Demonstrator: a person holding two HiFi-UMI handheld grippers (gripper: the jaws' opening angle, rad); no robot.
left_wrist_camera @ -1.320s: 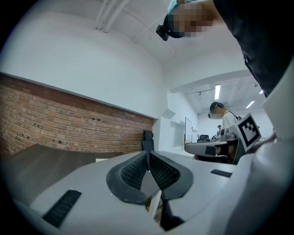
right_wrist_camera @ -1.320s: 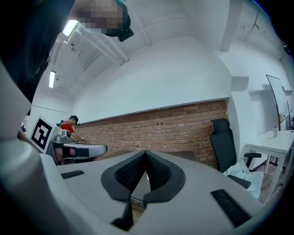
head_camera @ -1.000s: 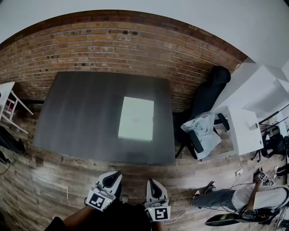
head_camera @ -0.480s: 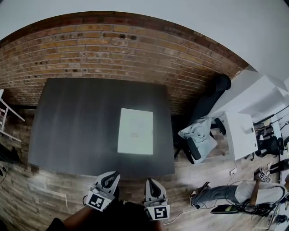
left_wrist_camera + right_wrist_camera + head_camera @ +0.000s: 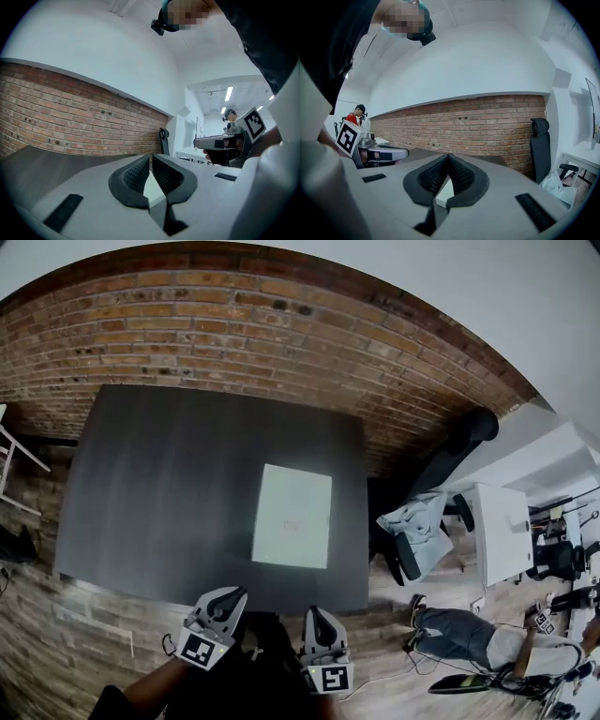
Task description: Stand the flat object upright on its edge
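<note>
Task not started. The flat white object (image 5: 292,517) lies flat on the dark desk (image 5: 169,484), right of centre, toward the near edge. Left gripper (image 5: 230,596) and right gripper (image 5: 316,615) hover just short of that edge, jaws together on both, nothing held. Everything's left to do: reach in, tip one side up, balance it on edge.

- Board (image 5: 292,516) — faint mark at its middle, too small to read.
- Both gripper views: board mostly hidden behind the closed jaws, only a pale sliver showing.
- Seated person (image 5: 457,634), lower right — upper body blurred, cut by the edge.
- Left arm (image 5: 141,697) cut off at the bottom edge.
</note>
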